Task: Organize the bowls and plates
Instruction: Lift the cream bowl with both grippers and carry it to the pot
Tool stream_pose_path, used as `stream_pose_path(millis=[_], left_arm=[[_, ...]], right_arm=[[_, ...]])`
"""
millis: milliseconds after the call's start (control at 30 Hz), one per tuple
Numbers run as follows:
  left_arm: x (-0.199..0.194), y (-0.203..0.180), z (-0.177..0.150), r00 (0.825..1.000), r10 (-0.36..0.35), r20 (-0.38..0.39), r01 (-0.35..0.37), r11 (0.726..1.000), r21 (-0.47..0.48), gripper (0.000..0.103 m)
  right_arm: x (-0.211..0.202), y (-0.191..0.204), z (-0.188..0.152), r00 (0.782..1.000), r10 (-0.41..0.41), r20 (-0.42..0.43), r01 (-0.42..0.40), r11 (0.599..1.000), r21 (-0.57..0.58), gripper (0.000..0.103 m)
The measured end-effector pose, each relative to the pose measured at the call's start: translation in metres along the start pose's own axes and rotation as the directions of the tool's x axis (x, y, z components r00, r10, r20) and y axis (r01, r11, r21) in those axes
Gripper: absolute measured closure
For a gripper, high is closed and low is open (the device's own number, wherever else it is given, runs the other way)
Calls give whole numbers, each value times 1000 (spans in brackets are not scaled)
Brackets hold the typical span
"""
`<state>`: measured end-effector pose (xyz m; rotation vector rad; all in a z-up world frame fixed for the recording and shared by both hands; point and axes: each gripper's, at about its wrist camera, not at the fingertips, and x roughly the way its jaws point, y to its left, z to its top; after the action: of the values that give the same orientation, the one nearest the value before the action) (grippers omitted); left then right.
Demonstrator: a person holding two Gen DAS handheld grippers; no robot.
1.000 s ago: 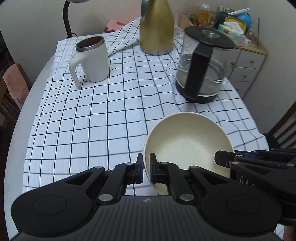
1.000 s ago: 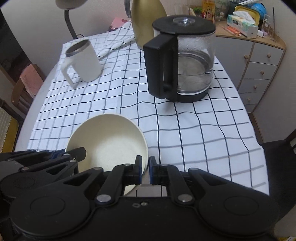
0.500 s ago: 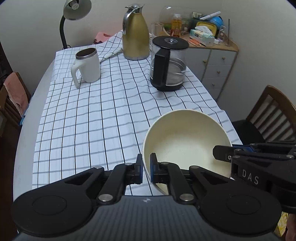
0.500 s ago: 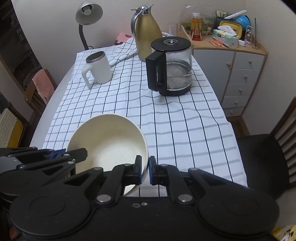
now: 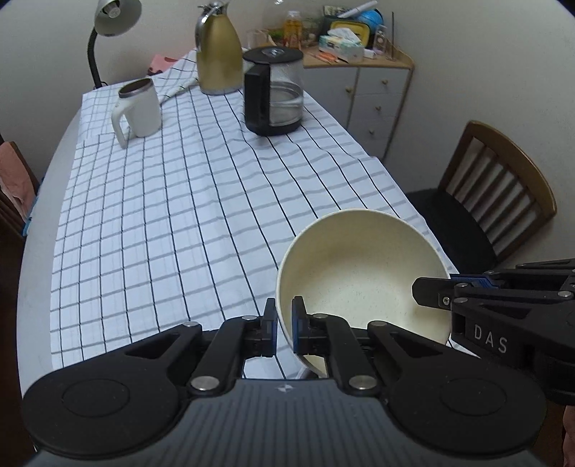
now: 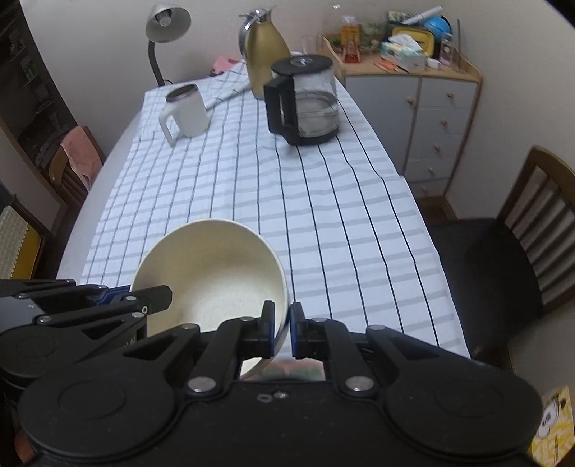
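A cream bowl [image 5: 363,280] hangs in the air above the near end of the checked tablecloth [image 5: 161,215], held by both grippers. My left gripper [image 5: 284,328] is shut on its left rim. My right gripper [image 6: 282,328] is shut on its right rim, and it shows at the right of the left wrist view [image 5: 485,301]. The bowl also shows in the right wrist view [image 6: 212,276], empty and tilted a little toward the cameras. No plates are in view.
At the table's far end stand a white mug [image 5: 138,107], a gold thermos jug [image 5: 219,57] and a glass coffee pot [image 5: 273,93]. A desk lamp [image 5: 107,28] is at the back left. A wooden chair [image 5: 496,194] and a drawer cabinet [image 5: 377,97] are to the right.
Both grippers have drawn back and up with the bowl, away from the coffee pot toward the table's near end. Their grip on the rim is unchanged.
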<state>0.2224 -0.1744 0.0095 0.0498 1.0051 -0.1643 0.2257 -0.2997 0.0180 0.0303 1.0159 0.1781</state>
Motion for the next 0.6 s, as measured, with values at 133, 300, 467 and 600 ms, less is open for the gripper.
stream_pose_path(millis=[133, 300, 467, 600], left_arm=[[5, -13, -20, 999, -19, -34, 20, 1000, 9, 97], [16, -25, -43, 996, -41, -85, 43, 999, 26, 97], [27, -33, -60, 993, -41, -114, 45, 998, 41, 97], [36, -37, -66, 990, -47, -131, 54, 997, 48, 97]], right_arm=[[-4, -8, -24, 999, -19, -26, 20, 999, 28, 95], [-3, -19, -52, 997, -35, -64, 38, 998, 48, 95], [6, -25, -75, 993, -49, -111, 56, 997, 57, 95], [12, -29, -86, 991, -53, -124, 62, 996, 64, 95]])
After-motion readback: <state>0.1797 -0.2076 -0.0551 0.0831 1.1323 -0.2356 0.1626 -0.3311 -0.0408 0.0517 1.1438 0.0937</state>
